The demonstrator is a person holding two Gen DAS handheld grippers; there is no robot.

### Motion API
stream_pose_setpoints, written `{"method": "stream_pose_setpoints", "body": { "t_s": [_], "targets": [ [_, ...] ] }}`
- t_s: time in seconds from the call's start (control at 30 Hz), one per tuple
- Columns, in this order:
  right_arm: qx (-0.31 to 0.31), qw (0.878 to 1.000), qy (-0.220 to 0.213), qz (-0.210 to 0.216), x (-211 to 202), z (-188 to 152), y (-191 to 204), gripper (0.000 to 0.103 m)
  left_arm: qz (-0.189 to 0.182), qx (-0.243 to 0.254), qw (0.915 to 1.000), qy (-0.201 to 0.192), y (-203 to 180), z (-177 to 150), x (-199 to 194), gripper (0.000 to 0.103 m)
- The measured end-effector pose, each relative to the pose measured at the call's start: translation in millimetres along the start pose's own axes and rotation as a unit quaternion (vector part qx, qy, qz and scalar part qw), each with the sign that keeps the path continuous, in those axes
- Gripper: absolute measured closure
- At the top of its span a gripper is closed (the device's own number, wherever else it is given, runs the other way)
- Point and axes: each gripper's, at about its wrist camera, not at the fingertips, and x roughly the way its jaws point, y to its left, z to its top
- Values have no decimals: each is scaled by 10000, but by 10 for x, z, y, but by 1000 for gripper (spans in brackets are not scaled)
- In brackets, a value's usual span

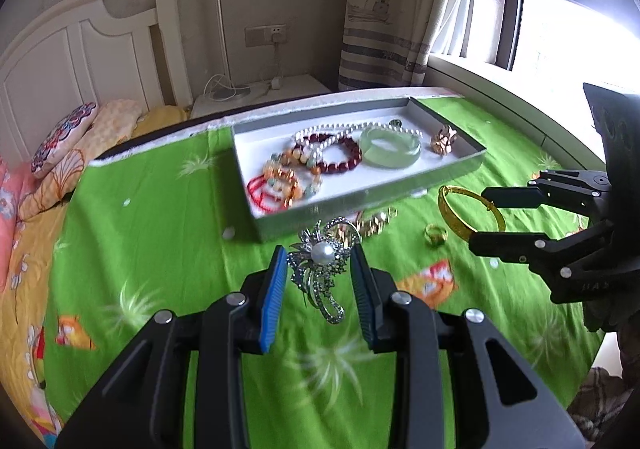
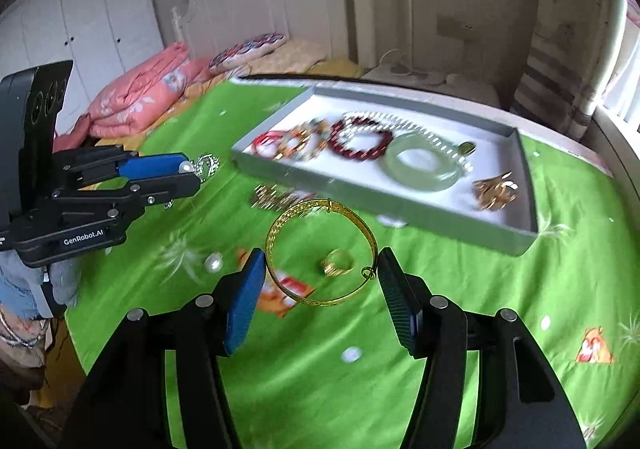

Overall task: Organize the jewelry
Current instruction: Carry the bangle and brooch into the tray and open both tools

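My left gripper (image 1: 318, 253) is shut on a silver brooch with a pearl (image 1: 320, 259), which hangs between its blue pads above the green cloth. The right wrist view shows the same left gripper (image 2: 192, 171) with the brooch (image 2: 206, 165) at its tips. A gold bangle (image 2: 320, 249) spans the pads of my right gripper (image 2: 320, 253), which is shut on it. In the left wrist view the bangle (image 1: 468, 209) sits at the tips of the right gripper (image 1: 479, 215). A grey box (image 1: 360, 205) (image 2: 400, 205) holds bead bracelets, a pearl necklace, a jade bangle (image 1: 390, 148) and a gold brooch.
On the green cloth (image 1: 160, 209) in front of the box lie a gold ring (image 2: 338, 263), a gold chain bracelet (image 2: 276, 197) and a loose pearl (image 2: 213, 262). Pillows and a pink quilt (image 2: 140, 97) lie by the white headboard. A window is at the right.
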Motion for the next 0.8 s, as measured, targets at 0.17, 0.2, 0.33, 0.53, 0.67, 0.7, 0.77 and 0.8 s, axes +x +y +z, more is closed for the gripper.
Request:
{"method": "stream_pose_setpoints", "body": {
  "t_s": [0.17,0.2,0.33,0.53,0.67,0.7,0.77,0.8],
  "targets": [
    [60,9999,-108,-102,72,160,-194,47,35,21,10000,83,40,245,220,71],
    [30,9999,-115,-123,101,199,-214,47,41,8,9999,98,58,285,261,71],
    [-64,9998,-120,-163,255,365,-258,47,164,-30,9997,161,142,484,459,71],
    [-254,9995,-87,-159,503,588,-212,47,329,-60,9991,269,256,756,786,71],
    [-388,9991,-72,-165,644,708,-178,46,358,-133,9987,339,343,900,986,71],
    [-401,9991,-59,-153,670,723,-179,46,352,-179,9986,351,380,946,1043,71],
    [-442,9989,-28,-131,744,762,-172,46,326,-245,9985,368,408,1006,1119,71],
    [-461,9989,-18,-129,770,775,-168,46,324,-266,9984,382,428,1048,1173,71]
  ]
}}
